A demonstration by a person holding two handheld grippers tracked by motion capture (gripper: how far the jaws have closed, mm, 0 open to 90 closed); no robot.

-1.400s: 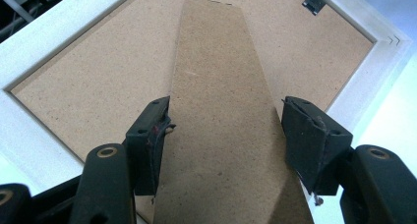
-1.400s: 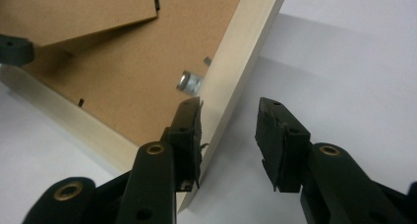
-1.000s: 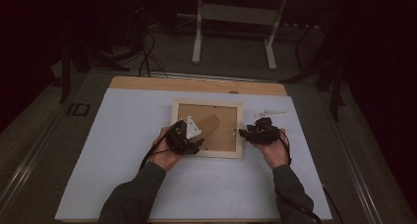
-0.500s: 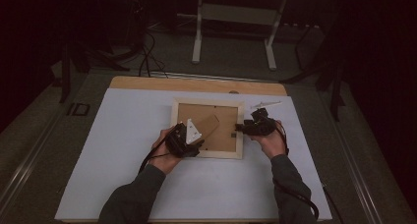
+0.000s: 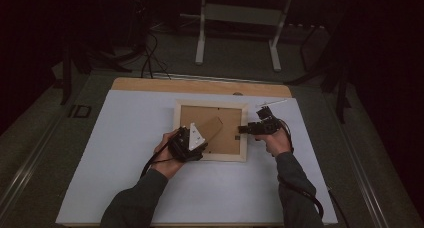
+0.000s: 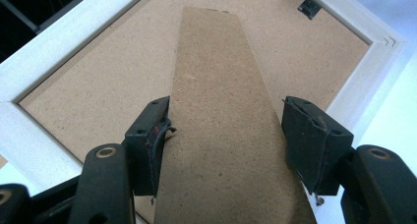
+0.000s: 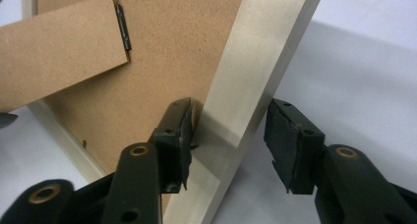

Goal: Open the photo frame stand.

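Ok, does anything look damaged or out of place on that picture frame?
No damage stands out. The picture frame lies face down, and its easel stand is swung up off the backing board, between the left gripper's open jaws.

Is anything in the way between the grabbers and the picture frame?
Nothing visible. The left gripper straddles the cardboard stand on the picture frame, and the right gripper straddles the frame's side rail.

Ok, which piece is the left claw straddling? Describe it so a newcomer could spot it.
Find the white mat on the table, then the pale wooden picture frame lying face down at its middle. On the frame's brown fibreboard back lies a long tapered brown stand flap, the one loose strip, running diagonally between the left claw jaws.
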